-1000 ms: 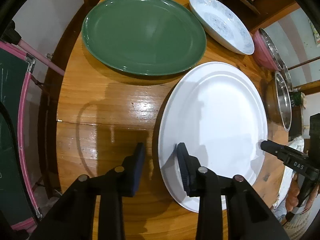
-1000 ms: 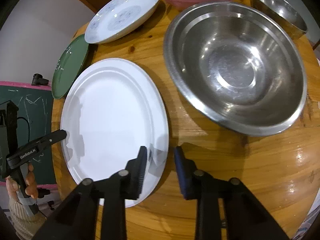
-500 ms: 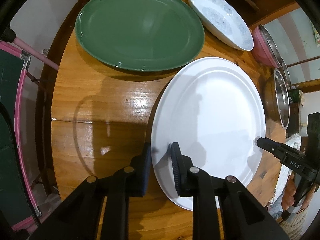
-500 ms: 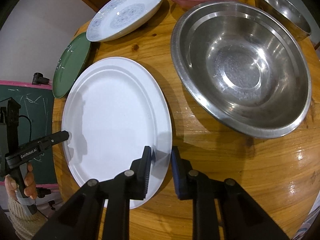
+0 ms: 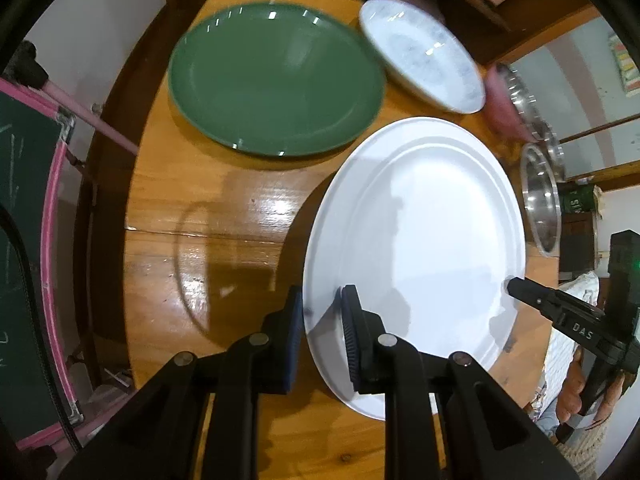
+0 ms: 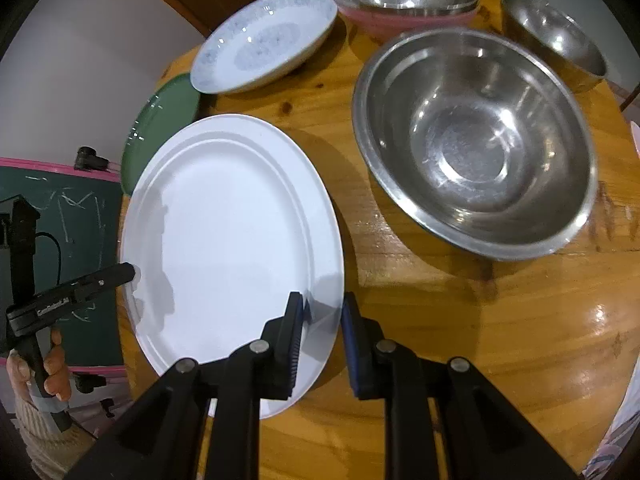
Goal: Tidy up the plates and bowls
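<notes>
Both tools have clamped down since a second ago: the left tool [image 5: 322,312] was straddling the rim of the white plate [image 5: 420,232] with room to spare, its jaws have just been closing, and now it's pinching that rim. The right tool [image 6: 322,316] grips the opposite edge, and the plate looks tipped up off the counter [image 5: 208,216] on the left side.

Progress-wise, barely started I'd say. Green plate [image 5: 272,76] and patterned plate [image 5: 420,52] sit separately, big steel bowl [image 6: 472,140] and small steel bowl [image 6: 556,36] are loose. Only the steel-in-pink bowl pair [image 6: 404,4] is nested.
</notes>
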`<state>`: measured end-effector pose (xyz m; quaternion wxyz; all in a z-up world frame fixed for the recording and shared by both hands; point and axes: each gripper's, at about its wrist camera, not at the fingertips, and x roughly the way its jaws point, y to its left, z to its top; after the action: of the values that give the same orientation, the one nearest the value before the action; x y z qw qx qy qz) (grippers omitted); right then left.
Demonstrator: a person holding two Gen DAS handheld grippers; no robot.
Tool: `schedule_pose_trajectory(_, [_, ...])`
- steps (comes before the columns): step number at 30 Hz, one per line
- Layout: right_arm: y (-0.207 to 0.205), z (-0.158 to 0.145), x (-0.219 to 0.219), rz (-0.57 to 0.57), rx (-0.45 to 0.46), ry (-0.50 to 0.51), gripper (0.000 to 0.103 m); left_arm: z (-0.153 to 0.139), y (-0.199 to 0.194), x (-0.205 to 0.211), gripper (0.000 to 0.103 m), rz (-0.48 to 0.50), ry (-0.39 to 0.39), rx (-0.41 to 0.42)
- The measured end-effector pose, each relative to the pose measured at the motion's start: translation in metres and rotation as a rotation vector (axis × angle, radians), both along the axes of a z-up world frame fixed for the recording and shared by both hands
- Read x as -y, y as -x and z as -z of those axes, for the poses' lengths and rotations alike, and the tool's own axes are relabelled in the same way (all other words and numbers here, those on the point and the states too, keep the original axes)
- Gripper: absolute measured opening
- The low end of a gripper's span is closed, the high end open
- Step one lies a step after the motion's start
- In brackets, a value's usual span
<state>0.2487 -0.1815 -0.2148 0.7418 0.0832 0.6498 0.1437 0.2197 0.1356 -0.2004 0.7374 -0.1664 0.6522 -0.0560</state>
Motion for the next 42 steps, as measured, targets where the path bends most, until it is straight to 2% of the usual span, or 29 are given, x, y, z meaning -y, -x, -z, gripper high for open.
schedule_pose_trajectory(9, [0.036, -0.056, 0.012, -0.007, 0.073, -0.007, 0.019, -0.065, 0.036, 0.005, 0.016, 0.000, 0.021, 0.101])
schedule_pose_trajectory(14, [0.067, -0.081, 0.016, -0.023, 0.107, 0.005, 0.019, -0.081, 0.067, 0.008, 0.016, 0.011, 0.037, 0.125])
schedule_pose_trajectory(18, [0.094, -0.086, 0.016, -0.032, 0.113, 0.011, 0.019, -0.084, 0.095, 0.012, 0.016, 0.024, 0.047, 0.131])
schedule_pose_trajectory(25, [0.132, -0.059, 0.015, -0.032, 0.064, 0.025, 0.020, -0.061, 0.139, 0.017, 0.016, 0.042, 0.049, 0.099])
schedule_pose_trajectory(28, [0.145, -0.037, 0.014, -0.037, 0.031, 0.027, 0.020, -0.038, 0.151, 0.015, 0.016, 0.038, 0.041, 0.069])
schedule_pose_trajectory(35, [0.155, 0.017, 0.014, -0.030, -0.055, 0.028, 0.020, 0.015, 0.161, 0.012, 0.016, 0.011, 0.039, -0.019])
schedule_pose_trajectory(42, [0.151, 0.029, 0.005, -0.045, -0.067, 0.045, 0.020, 0.036, 0.159, 0.007, 0.016, -0.010, 0.031, -0.048])
